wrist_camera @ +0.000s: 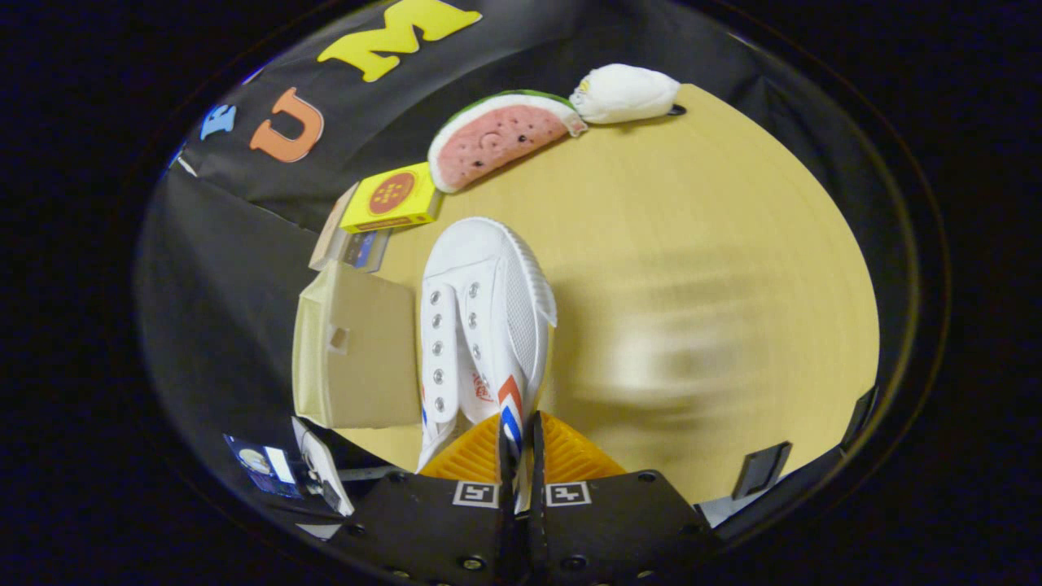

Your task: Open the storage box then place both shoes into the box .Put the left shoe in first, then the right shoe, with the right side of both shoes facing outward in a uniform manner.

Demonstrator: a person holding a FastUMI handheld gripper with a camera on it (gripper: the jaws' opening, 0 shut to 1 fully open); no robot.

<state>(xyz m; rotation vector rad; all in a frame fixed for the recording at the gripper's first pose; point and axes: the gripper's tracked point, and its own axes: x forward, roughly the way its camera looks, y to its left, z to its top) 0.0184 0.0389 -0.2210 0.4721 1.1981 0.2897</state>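
Fingers of your hand-held gripper [519,456] stand nearly closed, pinching the heel collar of the white canvas shoe with a red and blue stripe [480,325] between them, so you are holding that shoe by its rear edge. The shoe stretches straight ahead of the fingers, toe pointing away from you, its row of metal eyelets facing up and its ribbed rubber sole edge on the right. Whether it rests on the pale wooden tabletop [716,244] or hangs just above it, you cannot tell from here.

Just to the left of the shoe, close beside it, stands the brown cardboard storage box [358,350], with a small cut-out handle hole in the face turned towards you. Beyond the box, ahead and to the left of the fingers, lies a small yellow carton with a red round mark [391,197]. Farther ahead sits a plush watermelon slice with a green rind [498,137], and next to it, to its right, a white soft bundle [625,93].
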